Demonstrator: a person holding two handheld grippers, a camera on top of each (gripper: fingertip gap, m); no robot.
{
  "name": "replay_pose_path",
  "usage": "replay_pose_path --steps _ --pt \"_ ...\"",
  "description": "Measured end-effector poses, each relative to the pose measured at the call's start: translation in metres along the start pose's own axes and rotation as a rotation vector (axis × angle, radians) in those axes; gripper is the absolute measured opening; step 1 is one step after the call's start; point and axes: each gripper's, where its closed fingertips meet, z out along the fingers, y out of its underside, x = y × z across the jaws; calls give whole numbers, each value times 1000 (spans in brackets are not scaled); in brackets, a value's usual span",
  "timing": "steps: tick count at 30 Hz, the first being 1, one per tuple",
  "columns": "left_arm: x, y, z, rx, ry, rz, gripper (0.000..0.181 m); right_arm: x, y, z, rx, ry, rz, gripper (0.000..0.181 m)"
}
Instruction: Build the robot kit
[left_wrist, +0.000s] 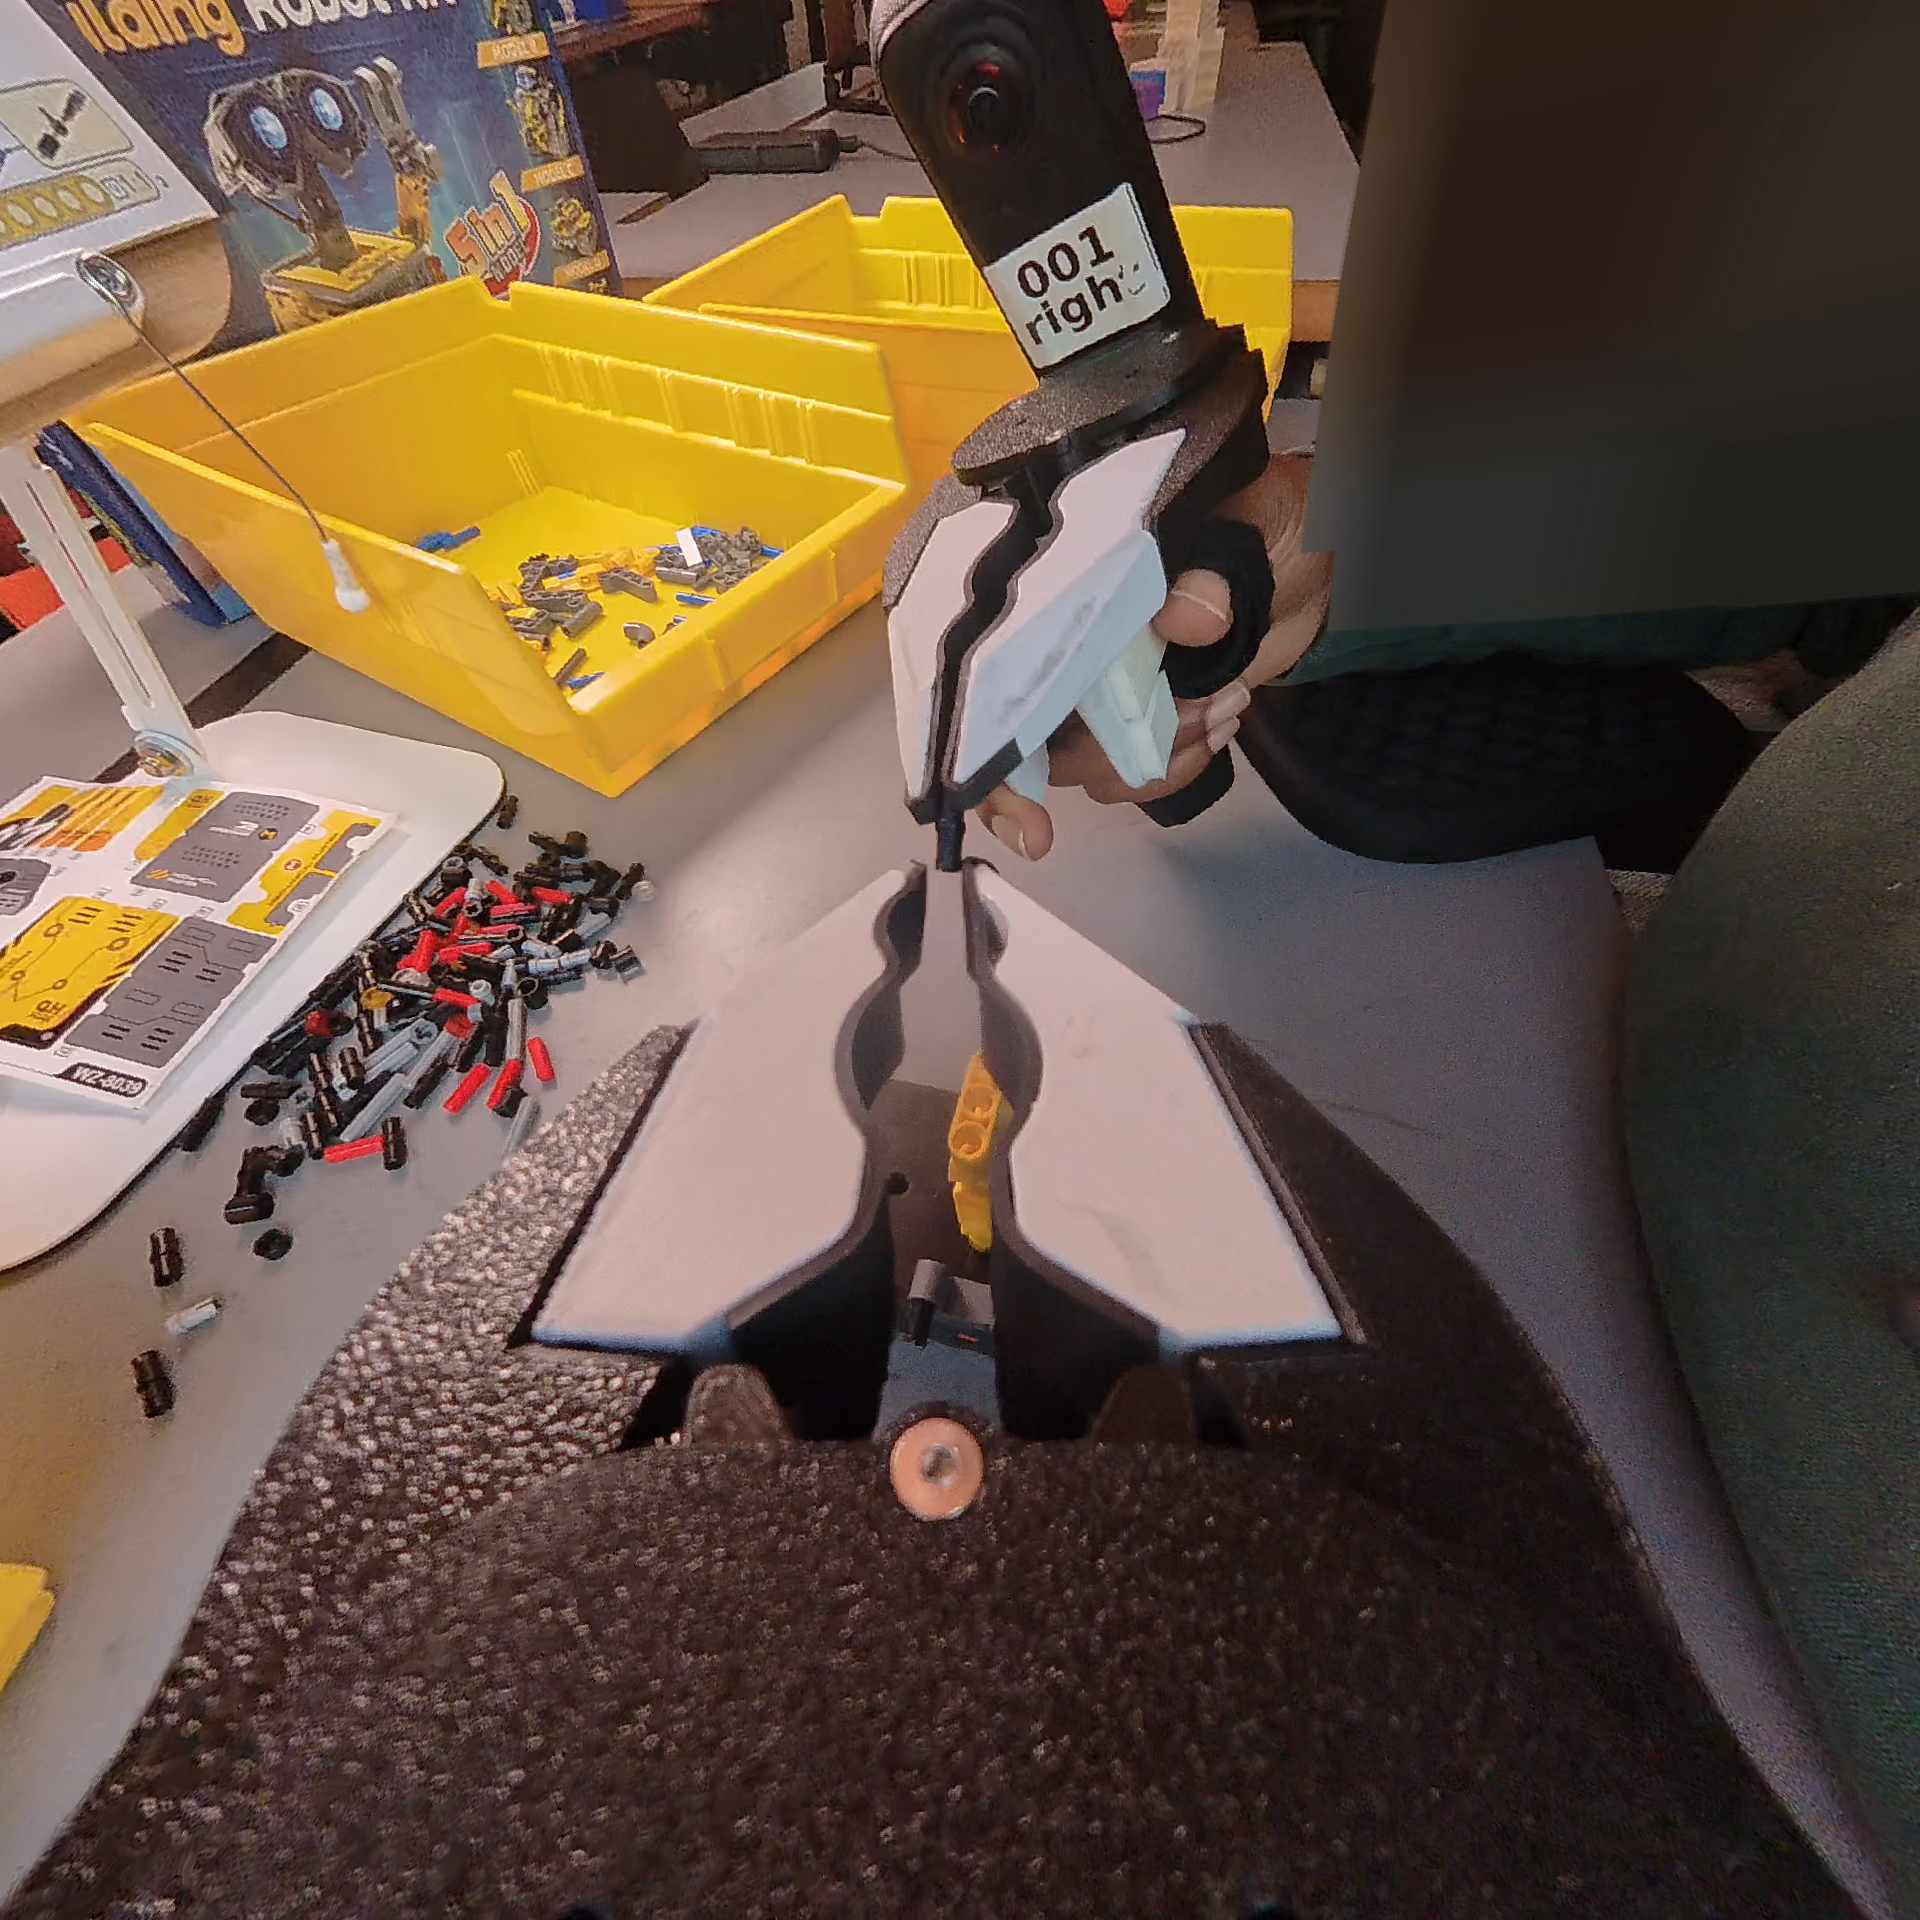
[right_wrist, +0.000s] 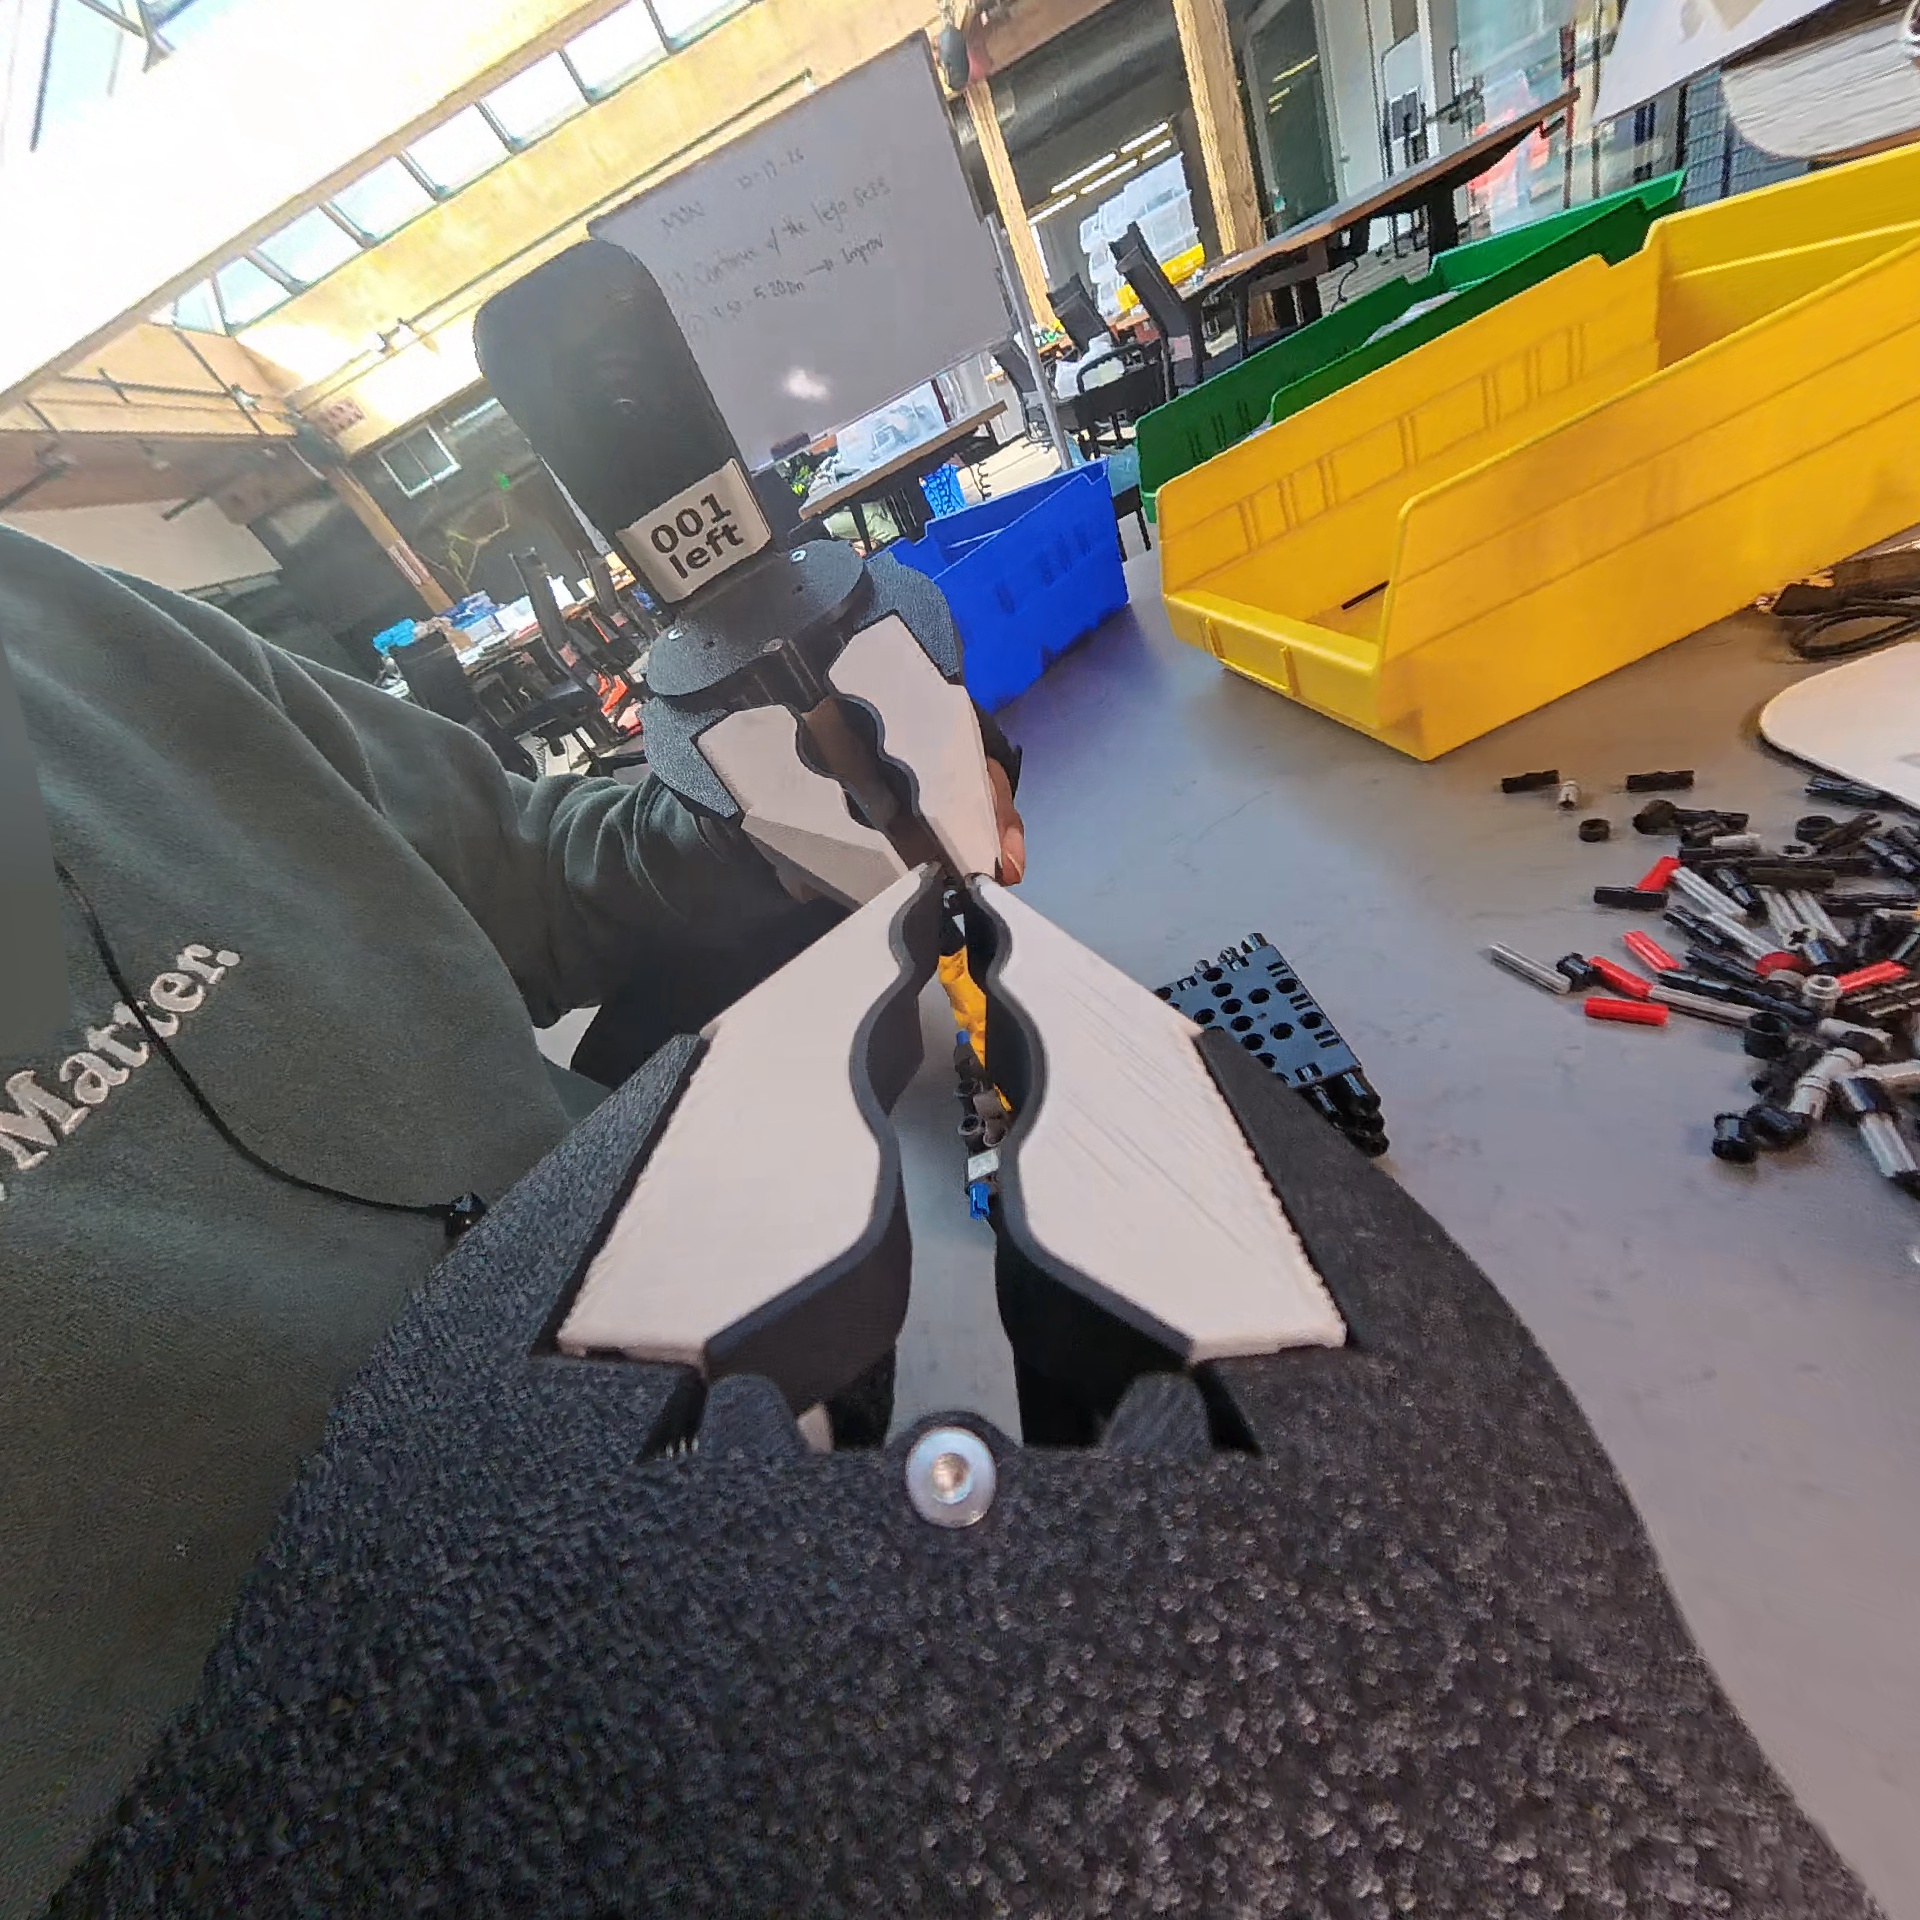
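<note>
My left gripper (left_wrist: 948, 875) is shut on a yellow beam assembly (left_wrist: 975, 1143) with black, grey and blue connectors; it hangs below the fingertips and shows through the finger gap. My right gripper (left_wrist: 940, 805) comes down from above, shut on a small black pin (left_wrist: 951, 844) whose end touches the left gripper's tips. In the right wrist view my right gripper (right_wrist: 951, 885) meets the left gripper (right_wrist: 951, 868) tip to tip, with the yellow assembly (right_wrist: 956, 987) below them. A person's hand (left_wrist: 1205, 623) holds the right gripper.
A pile of black, red and grey pins (left_wrist: 447, 997) lies on the grey table (left_wrist: 1351, 987) beside a sticker sheet (left_wrist: 156, 935) on a white stand base (left_wrist: 416, 769). Yellow bins (left_wrist: 343, 582) stand behind; one holds grey pieces. A black perforated plate (right_wrist: 1268, 1029) lies near. Only a small space, under 4 cm, lies between the two pairs of fingers.
</note>
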Motion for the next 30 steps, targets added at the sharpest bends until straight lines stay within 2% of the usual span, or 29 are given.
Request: replay_pose_path --steps 2,9,14,18,30 --pt "0 -1 0 -1 -10 18 12 -2 2 0 -4 -11 -16 3" --pt "10 -1 -2 -22 22 106 3 -10 6 0 -16 -44 -82 3" --pt "20 8 -2 -74 70 173 3 -18 20 -1 -147 -19 -424 7" --pt "22 12 -2 -93 88 180 3 -17 27 -1 -209 18 -558 8" --pt "26 21 1 -144 106 194 3 -15 38 1 -286 56 -678 5"
